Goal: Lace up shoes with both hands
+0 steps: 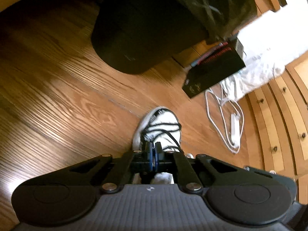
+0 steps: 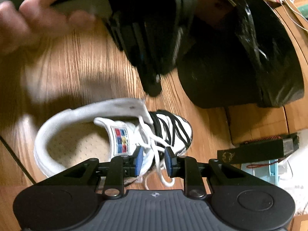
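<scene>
A white sneaker (image 2: 80,134) with black laces over the toe lies on the wooden floor; it also shows in the left wrist view (image 1: 159,127). A white lace (image 2: 157,154) runs loose from its upper eyelets. My right gripper (image 2: 154,160) is open, its blue pads on either side of the white lace near the tongue. My left gripper (image 1: 153,155) has its jaws nearly together above the shoe; whether it pinches a lace is hidden. In the right wrist view the left gripper (image 2: 152,61) hangs blurred above the shoe, held by a hand (image 2: 38,17).
A round black bin (image 2: 240,61) with a black bag stands beyond the shoe. A black box (image 1: 213,71), white cables (image 1: 227,123) and white bags (image 1: 269,48) lie at the right by a wooden cabinet (image 1: 279,125). Bare wooden floor (image 1: 67,96) lies to the left.
</scene>
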### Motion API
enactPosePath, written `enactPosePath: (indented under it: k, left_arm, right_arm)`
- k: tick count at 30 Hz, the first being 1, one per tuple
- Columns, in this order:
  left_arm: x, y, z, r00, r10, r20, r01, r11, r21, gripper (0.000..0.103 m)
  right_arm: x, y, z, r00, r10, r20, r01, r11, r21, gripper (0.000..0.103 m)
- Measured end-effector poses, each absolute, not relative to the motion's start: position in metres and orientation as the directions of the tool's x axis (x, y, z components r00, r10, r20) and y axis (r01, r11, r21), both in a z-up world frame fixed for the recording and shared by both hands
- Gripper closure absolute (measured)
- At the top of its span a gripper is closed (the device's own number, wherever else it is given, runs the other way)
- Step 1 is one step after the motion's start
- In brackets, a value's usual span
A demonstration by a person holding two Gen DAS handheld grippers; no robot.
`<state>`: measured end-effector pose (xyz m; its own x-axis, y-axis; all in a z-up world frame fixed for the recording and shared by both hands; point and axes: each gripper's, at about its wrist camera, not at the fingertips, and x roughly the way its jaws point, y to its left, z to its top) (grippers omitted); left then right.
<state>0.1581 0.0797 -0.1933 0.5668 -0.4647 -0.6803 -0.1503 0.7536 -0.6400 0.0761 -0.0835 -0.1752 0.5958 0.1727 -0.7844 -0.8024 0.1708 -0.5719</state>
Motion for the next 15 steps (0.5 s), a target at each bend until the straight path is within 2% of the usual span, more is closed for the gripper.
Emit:
enactPosePath:
  k: [6,15]
  left_arm:
    - [0.161,0.101,-0.170,0.654,-0.404,-0.640,-0.171,0.745,-0.645,0.100]
    - [0.162,0.116,-0.109,0.767,-0.357,-0.533,-0.069,0.779,-0.623,0.100]
  right_arm:
    - [0.073,-0.087,-0.172,0.594,0.183,-0.783,-0.804,0.179,-0.568,0.072]
    - [0.081,-0.092,-0.166,0.566,0.191,-0.802,-0.819,0.235,-0.523,0.070]
